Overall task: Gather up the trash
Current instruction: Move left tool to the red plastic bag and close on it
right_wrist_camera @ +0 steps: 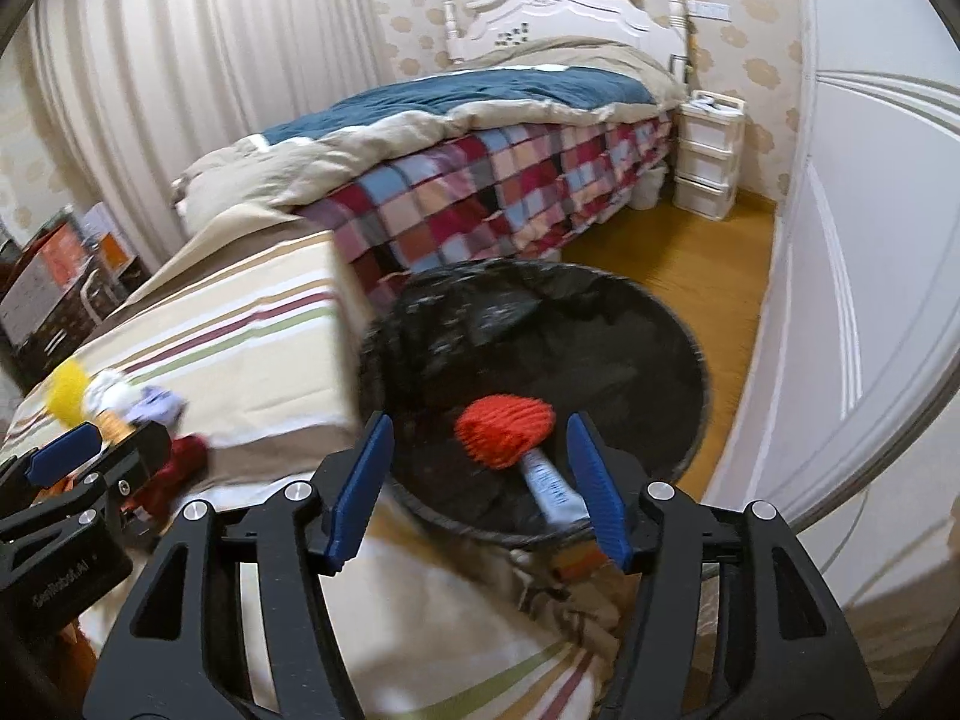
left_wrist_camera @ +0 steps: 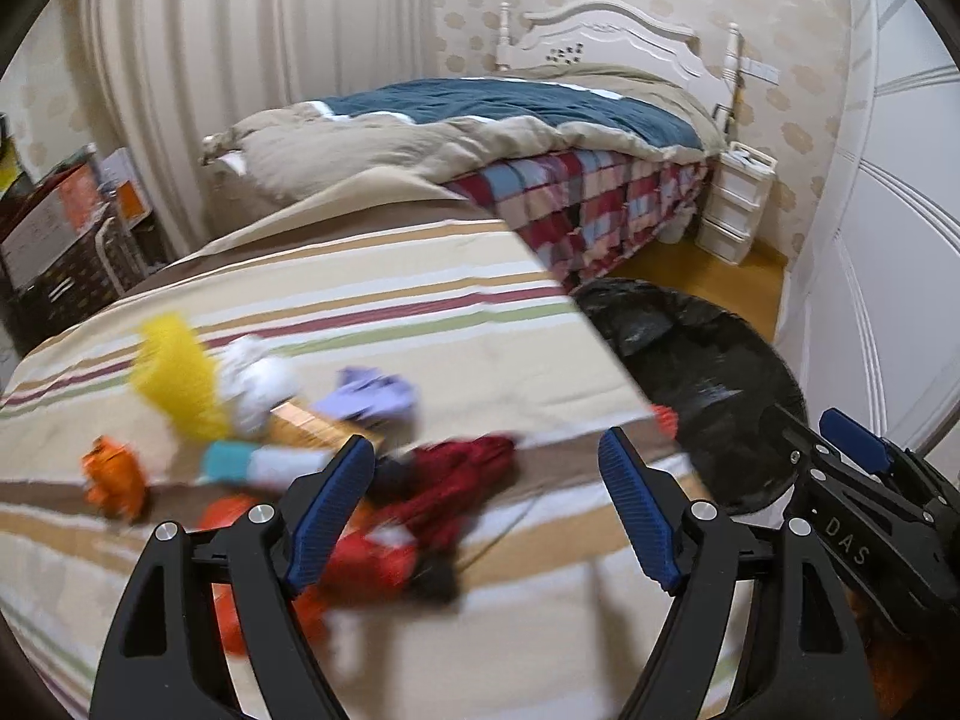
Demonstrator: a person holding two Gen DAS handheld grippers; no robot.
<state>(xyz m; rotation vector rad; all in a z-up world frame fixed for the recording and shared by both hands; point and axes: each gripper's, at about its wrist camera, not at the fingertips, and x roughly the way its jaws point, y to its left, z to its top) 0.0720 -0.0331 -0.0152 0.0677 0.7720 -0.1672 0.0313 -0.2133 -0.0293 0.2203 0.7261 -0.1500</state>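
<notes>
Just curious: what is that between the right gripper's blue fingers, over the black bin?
An orange foam net with a bluish wrapper, falling free into the bin; the right gripper is open. Right wrist view.

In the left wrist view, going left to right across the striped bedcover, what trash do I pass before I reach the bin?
Orange wrapper → yellow wrapper → white crumpled piece → purple crumpled piece → dark red wrapper → black-lined bin.

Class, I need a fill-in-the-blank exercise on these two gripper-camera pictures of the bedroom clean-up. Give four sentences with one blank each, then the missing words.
1. The trash bin is lined with a ____ bag.
2. The orange net and blue-white wrapper show over the bin, between the pads of the ____ gripper.
3. The left gripper holds ____.
4. The remaining litter lies on a ____ sheet.

Missing words: black; right; nothing; striped
</notes>
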